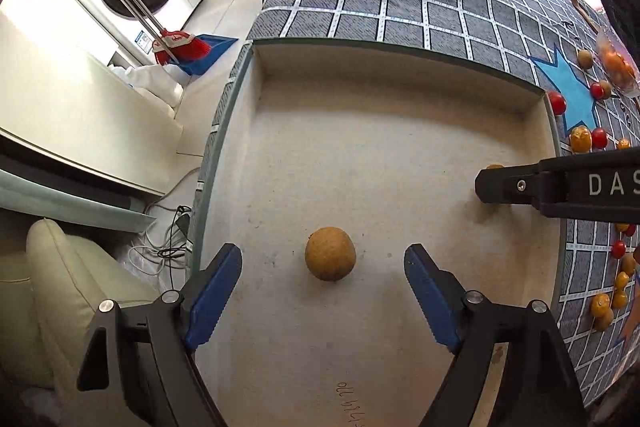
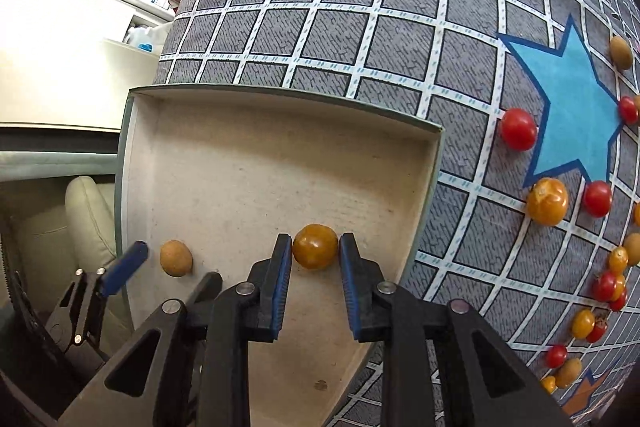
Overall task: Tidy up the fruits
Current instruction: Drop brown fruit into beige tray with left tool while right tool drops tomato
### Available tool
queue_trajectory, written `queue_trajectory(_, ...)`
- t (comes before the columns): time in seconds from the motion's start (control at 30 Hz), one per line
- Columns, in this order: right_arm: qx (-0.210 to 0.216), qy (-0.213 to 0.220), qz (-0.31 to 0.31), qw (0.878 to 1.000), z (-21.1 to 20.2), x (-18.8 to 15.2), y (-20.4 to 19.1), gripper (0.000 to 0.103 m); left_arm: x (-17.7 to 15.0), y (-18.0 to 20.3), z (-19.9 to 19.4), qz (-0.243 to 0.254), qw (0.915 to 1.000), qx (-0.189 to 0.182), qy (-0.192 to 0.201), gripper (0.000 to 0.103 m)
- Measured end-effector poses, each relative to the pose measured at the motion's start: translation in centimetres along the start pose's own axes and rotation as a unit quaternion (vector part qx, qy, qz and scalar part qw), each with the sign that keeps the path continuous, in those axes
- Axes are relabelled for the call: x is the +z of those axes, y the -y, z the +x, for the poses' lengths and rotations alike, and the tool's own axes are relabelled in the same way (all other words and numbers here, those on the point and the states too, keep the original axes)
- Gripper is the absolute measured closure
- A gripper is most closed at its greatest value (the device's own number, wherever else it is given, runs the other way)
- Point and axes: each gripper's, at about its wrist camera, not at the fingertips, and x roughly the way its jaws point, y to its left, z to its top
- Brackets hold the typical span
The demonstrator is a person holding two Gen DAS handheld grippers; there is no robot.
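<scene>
A shallow beige box (image 1: pixel 360 131) lies on the checked tablecloth. On its floor rests a brown round fruit (image 1: pixel 330 254), between the wide-apart blue fingertips of my left gripper (image 1: pixel 324 267), touching neither; the gripper is open. In the right wrist view, a small orange fruit (image 2: pixel 315 245) sits on the box (image 2: pixel 240 167) floor between the tips of my right gripper (image 2: pixel 316 251). Its jaws stand narrowly apart, right beside the fruit without squeezing it. The brown fruit (image 2: pixel 176 258) and one left fingertip (image 2: pixel 124 263) show at the left.
Red cherry tomatoes (image 2: pixel 518 129), orange fruits (image 2: pixel 547 201) and brown fruits (image 2: pixel 621 53) lie scattered on the cloth (image 2: pixel 320 27) right of the box. A bag of orange fruit (image 1: pixel 618 63) sits far right. The table drops off left, toward a sofa (image 1: pixel 60 287), cables, a broom (image 1: pixel 180 45) and a washing machine.
</scene>
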Motion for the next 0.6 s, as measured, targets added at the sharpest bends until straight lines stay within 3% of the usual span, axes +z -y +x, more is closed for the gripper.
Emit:
queue_trajectory(0.13, 0.012, 0.011, -0.004, 1.000, -1.1, 0.4, -0.2, 0.049, -0.2, 0.5, -0.2, 0.013, 0.9998, 0.009, -0.012, 0.018)
queue_trajectory(0.2, 0.030, 0.020, -0.005, 0.999, -2.3, 0.5, -0.4, 0.023, -0.3, 0.8, -0.7, 0.017, 0.9997, 0.012, -0.014, 0.018)
queue_trajectory(0.4, 0.035, 0.066, 0.000, 0.997, -6.4, -0.3, 0.5, 0.020, -0.7, 2.5, -2.7, 0.042, 0.9990, 0.013, -0.006, 0.018)
queue_trajectory(0.6, 0.014, 0.093, 0.061, 0.994, -9.4, -2.8, 6.6, 0.020, -0.1, 5.7, -4.5, 0.072, 0.9974, 0.000, 0.003, 0.018)
